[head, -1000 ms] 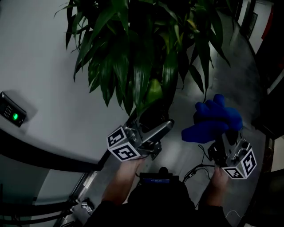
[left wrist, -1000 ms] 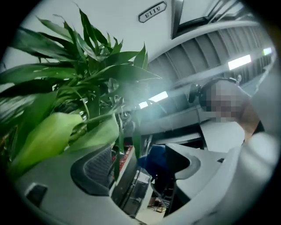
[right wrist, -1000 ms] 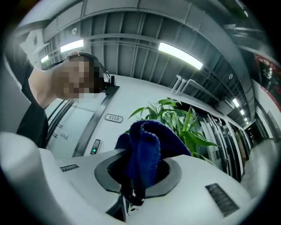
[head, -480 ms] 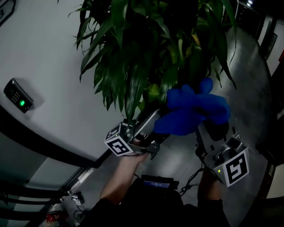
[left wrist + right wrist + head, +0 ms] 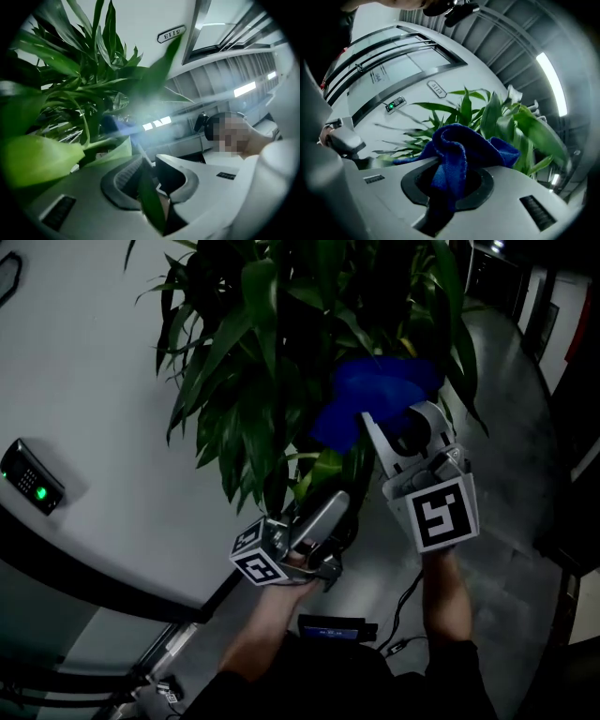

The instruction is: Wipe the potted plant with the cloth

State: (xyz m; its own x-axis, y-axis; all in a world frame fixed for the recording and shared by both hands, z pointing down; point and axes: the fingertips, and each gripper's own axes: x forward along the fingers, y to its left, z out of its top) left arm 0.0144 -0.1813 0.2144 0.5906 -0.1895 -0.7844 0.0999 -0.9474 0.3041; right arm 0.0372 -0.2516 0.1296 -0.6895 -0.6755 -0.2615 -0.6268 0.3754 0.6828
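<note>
The potted plant fills the upper middle of the head view with long dark green leaves. My left gripper points up into its lower leaves. Its jaws have just been closing, and a narrow dark leaf now runs pinched between the pads of the left gripper. My right gripper is shut on the bunched blue cloth, which is pushed in among the leaves to the right of the left gripper. In the right gripper view the cloth bulges out of the right gripper, with the plant's leaves just behind it.
A white curved wall stands left of the plant, with a keypad showing a green light. Grey floor lies to the right. Cables and a small black device hang by the person's body. A door number plaque sits high on the wall.
My right gripper has swung up and left, rolling as it went, and carried the cloth from beside the plant into the leaves. My left gripper's jaws have closed on a leaf.
</note>
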